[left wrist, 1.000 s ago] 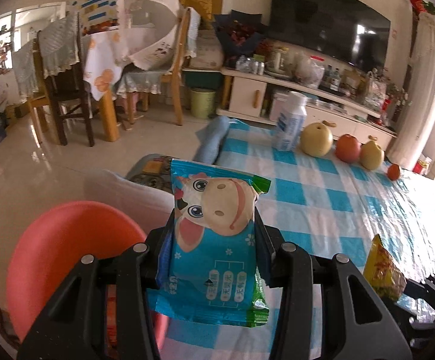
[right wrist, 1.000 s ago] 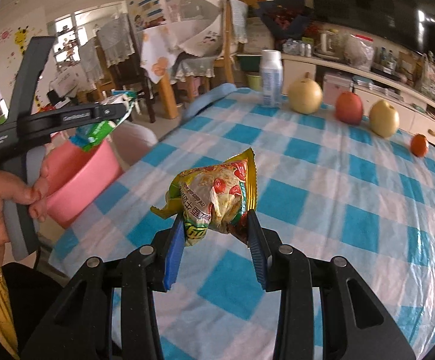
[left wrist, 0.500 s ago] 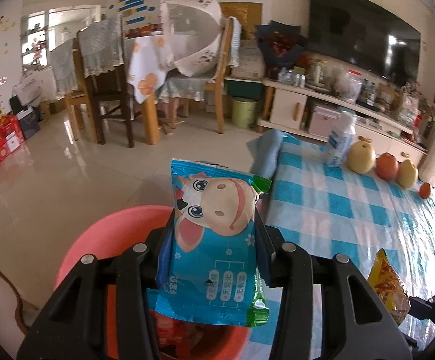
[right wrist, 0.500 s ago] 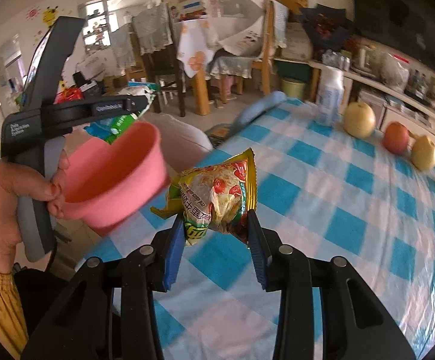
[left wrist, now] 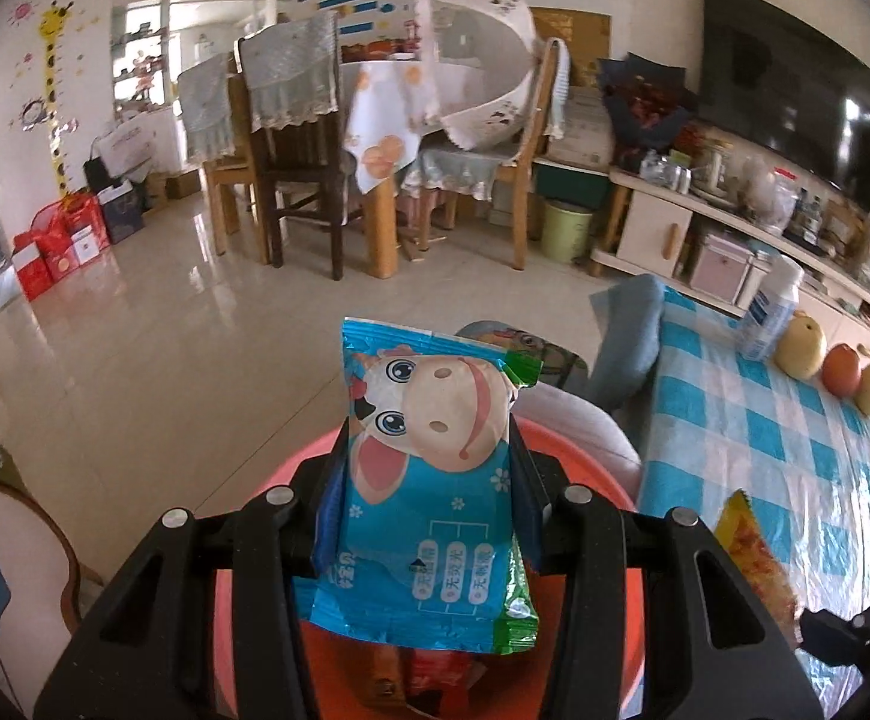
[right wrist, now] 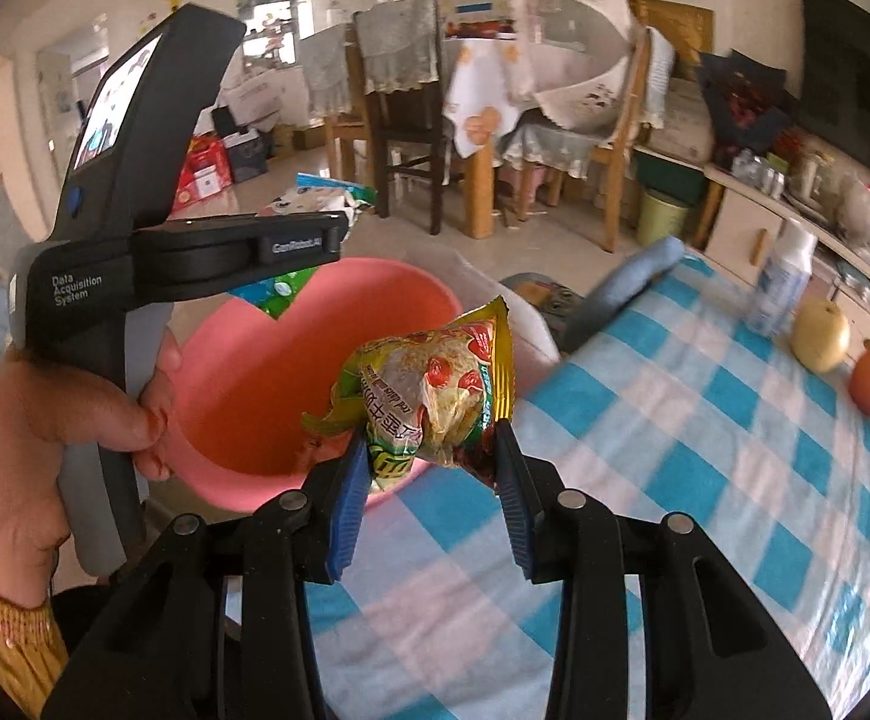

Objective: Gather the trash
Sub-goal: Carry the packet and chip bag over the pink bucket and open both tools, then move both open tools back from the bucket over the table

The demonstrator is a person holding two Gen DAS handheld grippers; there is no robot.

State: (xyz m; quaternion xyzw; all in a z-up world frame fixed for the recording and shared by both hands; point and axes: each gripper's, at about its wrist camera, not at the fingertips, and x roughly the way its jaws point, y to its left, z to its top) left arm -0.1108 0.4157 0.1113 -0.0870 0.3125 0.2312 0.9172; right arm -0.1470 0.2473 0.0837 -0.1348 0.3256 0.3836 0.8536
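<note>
- Left gripper (left wrist: 423,510): jaws clamped on blue wrapper (left wrist: 429,480), over pink bowl (left wrist: 591,468).
- Right gripper (right wrist: 432,468): jaws clamped on yellow wrapper (right wrist: 429,396), by bowl rim at worktop (right wrist: 705,480) edge.

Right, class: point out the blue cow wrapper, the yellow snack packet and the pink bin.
blue cow wrapper (left wrist: 429,480), left wrist view, on its printed front.
yellow snack packet (right wrist: 429,390), right wrist view, on its crumpled middle.
pink bin (right wrist: 267,396), right wrist view, on its inner wall.
</note>
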